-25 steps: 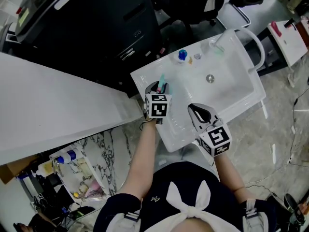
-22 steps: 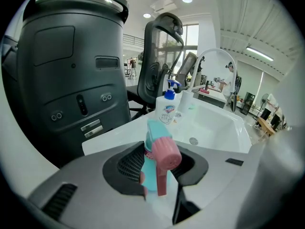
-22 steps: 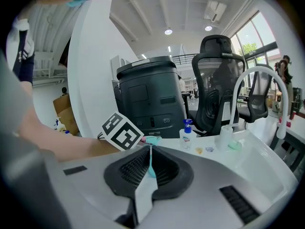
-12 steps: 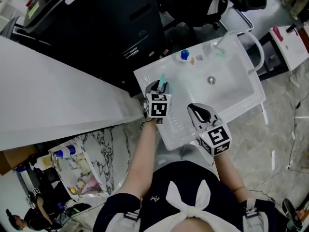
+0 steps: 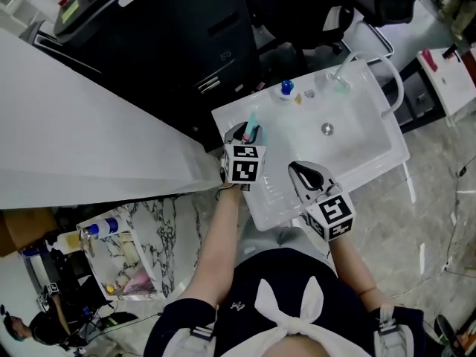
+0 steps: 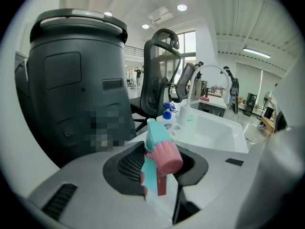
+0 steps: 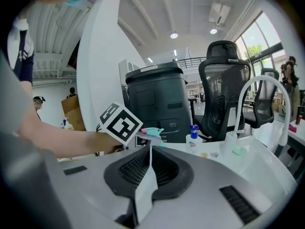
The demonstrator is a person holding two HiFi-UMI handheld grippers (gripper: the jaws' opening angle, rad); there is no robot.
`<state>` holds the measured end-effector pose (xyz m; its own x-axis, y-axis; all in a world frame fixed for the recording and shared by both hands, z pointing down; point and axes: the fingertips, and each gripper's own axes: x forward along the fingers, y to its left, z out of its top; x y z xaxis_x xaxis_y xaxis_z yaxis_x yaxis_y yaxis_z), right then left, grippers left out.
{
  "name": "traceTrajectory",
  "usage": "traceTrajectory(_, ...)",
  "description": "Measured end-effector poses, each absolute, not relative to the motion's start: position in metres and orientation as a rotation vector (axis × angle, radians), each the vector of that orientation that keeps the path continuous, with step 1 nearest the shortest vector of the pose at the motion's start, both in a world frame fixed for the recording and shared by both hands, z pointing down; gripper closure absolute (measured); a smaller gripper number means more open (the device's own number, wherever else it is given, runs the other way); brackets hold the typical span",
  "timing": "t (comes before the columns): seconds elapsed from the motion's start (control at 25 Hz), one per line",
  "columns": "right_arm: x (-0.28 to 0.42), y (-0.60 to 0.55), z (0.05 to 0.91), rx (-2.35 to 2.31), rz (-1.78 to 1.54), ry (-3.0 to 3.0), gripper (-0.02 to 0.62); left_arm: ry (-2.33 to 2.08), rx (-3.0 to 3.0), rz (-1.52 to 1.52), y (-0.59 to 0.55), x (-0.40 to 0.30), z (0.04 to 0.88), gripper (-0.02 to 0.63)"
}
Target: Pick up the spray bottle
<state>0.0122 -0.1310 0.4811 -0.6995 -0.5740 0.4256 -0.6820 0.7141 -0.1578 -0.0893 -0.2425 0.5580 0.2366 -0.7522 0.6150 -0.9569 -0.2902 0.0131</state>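
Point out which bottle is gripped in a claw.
The teal spray bottle with the pink nozzle, clamped in the left claw; the blue-capped bottle stands free on the sink rim.

Ahead of our right hand-held gripper (image 5: 299,169) the sink (image 5: 357,143) lies open, bare but for its drain (image 5: 327,129). Along its back rim a blue-capped bottle (image 5: 286,88) and some small items (image 5: 306,94) stand in the way, and the arched faucet (image 7: 261,77) spans the far corner. Beyond our left hand-held gripper (image 5: 249,134) a dark bin (image 5: 171,43) walls off that side; a white panel (image 5: 89,140) closes the left.
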Motion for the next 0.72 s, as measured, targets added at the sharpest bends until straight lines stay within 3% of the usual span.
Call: traceTrajectory(0.72, 0.012, -0.126, 0.455, 0.956, 0.367, -2.642, 0.565, -1.668, 2.213, 0.626, -0.221, -0.086, 0.484, 0.459)
